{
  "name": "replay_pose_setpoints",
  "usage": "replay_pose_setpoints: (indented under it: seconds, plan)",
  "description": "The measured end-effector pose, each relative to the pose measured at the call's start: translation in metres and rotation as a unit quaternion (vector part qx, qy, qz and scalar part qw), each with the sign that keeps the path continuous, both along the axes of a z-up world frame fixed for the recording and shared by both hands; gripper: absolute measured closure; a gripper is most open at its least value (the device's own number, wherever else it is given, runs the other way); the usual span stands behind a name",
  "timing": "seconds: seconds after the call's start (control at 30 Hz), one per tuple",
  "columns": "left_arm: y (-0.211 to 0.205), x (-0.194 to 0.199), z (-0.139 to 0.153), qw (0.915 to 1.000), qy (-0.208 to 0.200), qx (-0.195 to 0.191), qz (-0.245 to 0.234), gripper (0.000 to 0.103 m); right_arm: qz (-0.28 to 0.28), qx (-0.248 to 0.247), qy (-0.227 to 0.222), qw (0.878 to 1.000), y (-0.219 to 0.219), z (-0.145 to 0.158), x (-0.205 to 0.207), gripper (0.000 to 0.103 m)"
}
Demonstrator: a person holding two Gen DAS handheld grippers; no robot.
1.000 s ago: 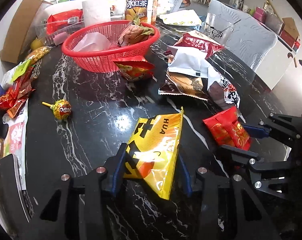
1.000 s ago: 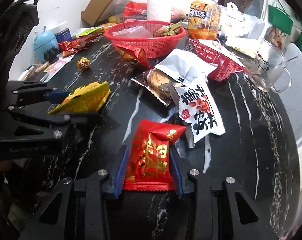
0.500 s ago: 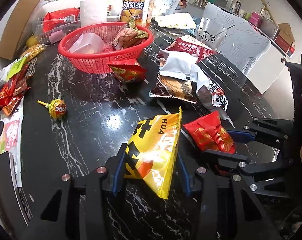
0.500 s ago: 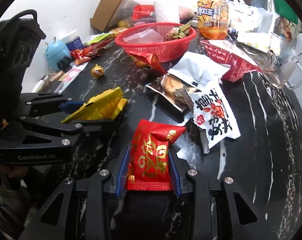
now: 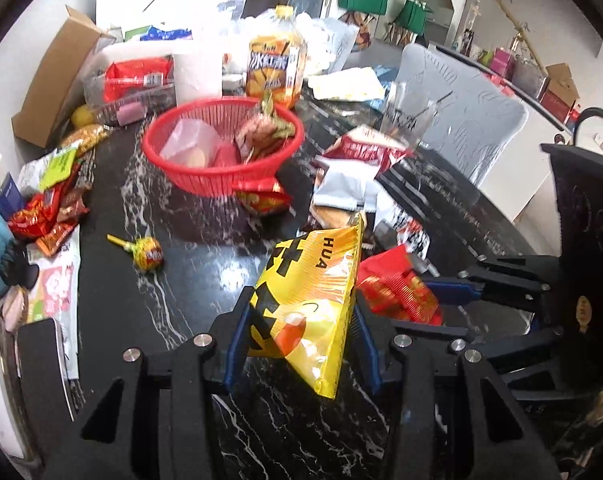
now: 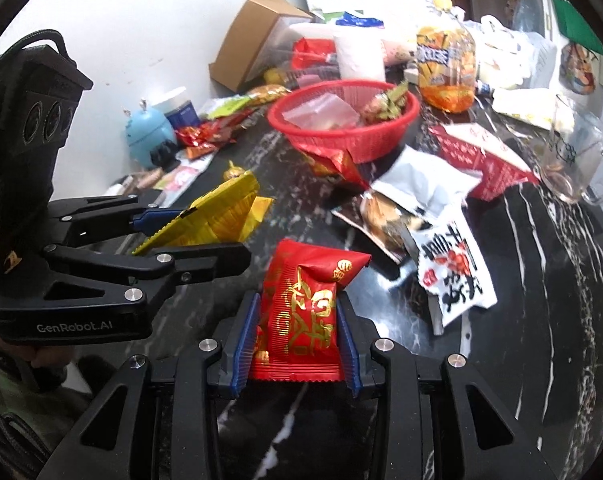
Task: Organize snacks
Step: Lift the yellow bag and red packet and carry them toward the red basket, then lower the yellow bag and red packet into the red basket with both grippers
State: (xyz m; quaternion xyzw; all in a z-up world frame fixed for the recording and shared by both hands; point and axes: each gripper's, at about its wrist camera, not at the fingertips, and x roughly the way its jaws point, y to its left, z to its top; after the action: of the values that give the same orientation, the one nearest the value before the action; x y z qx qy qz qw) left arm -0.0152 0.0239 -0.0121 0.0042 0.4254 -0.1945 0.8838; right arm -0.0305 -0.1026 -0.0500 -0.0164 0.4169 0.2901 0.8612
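Marble, black with white veins, is lying bare at 9 o'clock between the lollipop and the red basket, which is sitting at 12 o'clock. The left gripper is pinching a yellow packet printed "HUA"; the right gripper is clamping a red packet with gold characters. Both packets are hanging side by side above the tabletop. A black side plate on the left tool is reading "GenRobot.AI". A tea bottle is standing behind the basket.

Both tools are showing black frames, blue ribbed pads and silver screws; the left tool is bearing white "GenRobot.AI" lettering.
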Motion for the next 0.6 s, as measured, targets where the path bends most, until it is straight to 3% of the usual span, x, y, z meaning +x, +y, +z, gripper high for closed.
replay_pose_setpoints:
  seconds: [0.6]
  plan:
    - [0.013, 0.036, 0.076, 0.9944, -0.105, -0.013, 0.003, 0.058, 0.014, 0.027, -0.085, 0.996, 0.006, 0.071, 0.040, 0.067]
